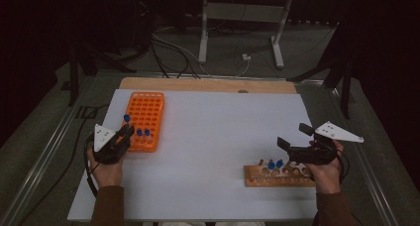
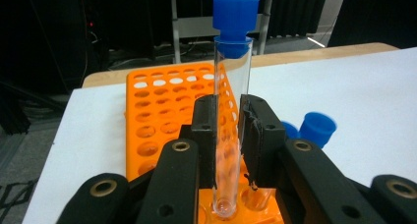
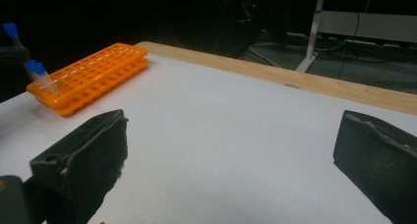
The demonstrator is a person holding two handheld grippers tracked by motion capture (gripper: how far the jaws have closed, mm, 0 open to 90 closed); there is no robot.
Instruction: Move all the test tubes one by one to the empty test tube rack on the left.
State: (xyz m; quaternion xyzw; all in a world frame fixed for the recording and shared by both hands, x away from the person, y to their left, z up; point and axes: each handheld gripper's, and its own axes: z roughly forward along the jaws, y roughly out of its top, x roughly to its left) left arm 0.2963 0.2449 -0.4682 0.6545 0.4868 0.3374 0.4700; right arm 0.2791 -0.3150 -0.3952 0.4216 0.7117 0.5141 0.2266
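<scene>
1. The left tool has its two black jaws closed on a clear test tube and grips it around the lower half of the glass.
2. The tube stands upright between the jaws. Its blue cap is on top, and its round bottom is just above, or perhaps in, a hole at the near edge of the orange rack; I cannot tell which.
3. In the high view the left tool is at the near left corner of the orange rack, on the left side of the table.
4. Two more tubes with blue caps stand in the near row of this rack, just to the right of the held tube.
5. The right tool is wide open, with nothing between its jaws; past them there is the white table surface.
6. In the high view the right tool is above the right part of a wooden rack, which lies on the near right side of the table.
7. Two blue-capped tubes stand in the wooden rack, near its middle and just to the left of the right tool.
8. The two racks are well apart, with bare white table between them.
9. Beyond the far edge of the table there are a dark floor, some cables and a white metal frame.
</scene>
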